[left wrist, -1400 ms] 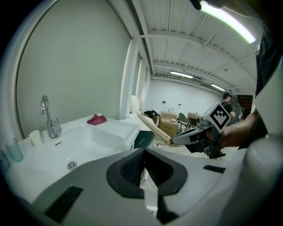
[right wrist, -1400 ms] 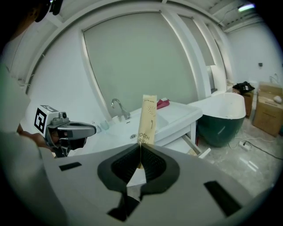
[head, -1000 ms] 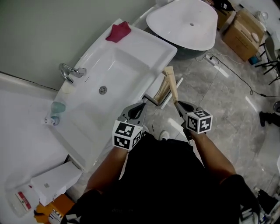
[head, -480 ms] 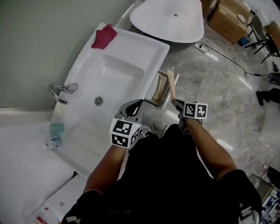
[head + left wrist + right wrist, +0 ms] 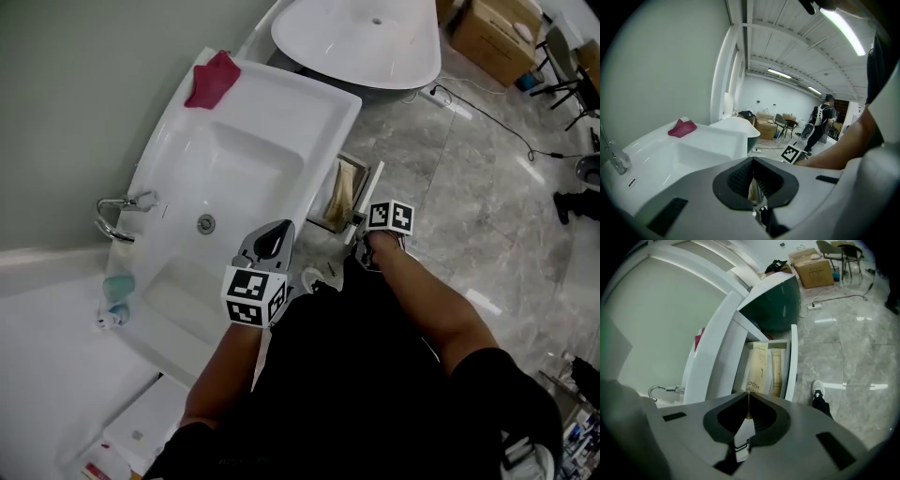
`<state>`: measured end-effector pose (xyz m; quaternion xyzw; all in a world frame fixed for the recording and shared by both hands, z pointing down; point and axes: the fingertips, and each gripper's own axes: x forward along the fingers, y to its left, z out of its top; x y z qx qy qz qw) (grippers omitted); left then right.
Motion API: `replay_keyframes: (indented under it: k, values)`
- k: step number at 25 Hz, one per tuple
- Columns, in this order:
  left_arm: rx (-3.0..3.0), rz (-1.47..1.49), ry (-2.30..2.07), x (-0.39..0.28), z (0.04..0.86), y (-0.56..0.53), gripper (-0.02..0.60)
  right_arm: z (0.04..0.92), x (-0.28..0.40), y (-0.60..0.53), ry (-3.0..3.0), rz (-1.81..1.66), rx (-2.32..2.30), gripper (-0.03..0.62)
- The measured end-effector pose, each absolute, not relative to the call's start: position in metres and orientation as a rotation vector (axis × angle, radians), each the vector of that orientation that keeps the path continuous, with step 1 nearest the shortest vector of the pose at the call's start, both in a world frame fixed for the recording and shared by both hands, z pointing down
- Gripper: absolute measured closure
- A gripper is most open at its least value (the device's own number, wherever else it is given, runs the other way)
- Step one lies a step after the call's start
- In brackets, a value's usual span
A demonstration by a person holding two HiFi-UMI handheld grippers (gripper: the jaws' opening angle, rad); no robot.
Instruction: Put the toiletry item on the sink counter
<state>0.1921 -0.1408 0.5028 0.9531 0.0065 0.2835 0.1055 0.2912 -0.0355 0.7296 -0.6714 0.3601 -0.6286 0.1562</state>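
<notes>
Over the open drawer (image 5: 793,362), right tool (image 5: 748,395) is clamping a toothbrush packet (image 5: 748,408) by its flat faces for secure carrying; left tool (image 5: 753,164) closed, empty

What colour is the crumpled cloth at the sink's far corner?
Crimson red; the cloth shows best in the head view.

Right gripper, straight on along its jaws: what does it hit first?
Probably the brown paper packets in the open drawer; depth unclear. Right gripper is shut on a thin packet.

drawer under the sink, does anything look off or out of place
The drawer stands pulled open, two packs lying flat inside. Nothing looks spilled or damaged. The right gripper is shut on a third pack, edge-on.
</notes>
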Motion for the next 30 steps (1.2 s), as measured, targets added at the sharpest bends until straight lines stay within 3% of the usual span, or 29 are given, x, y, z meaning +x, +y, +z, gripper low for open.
replay_keyframes:
  k: [15,27,30]
  values:
    - [2.719,0.973,-0.120,0.230,0.534,-0.149,0.578,0.807,0.332,-0.083,0.929,-1.916,-1.801,0.585]
    - [2.671,0.990,-0.193,0.232,0.543,-0.158,0.578,0.835,0.317,-0.102,0.979,-1.995,-1.757,0.583]
    - [2.669,0.978,-0.196,0.228,0.542,-0.158,0.578,0.831,0.314,-0.104,1.015,-1.995,-1.735,0.542]
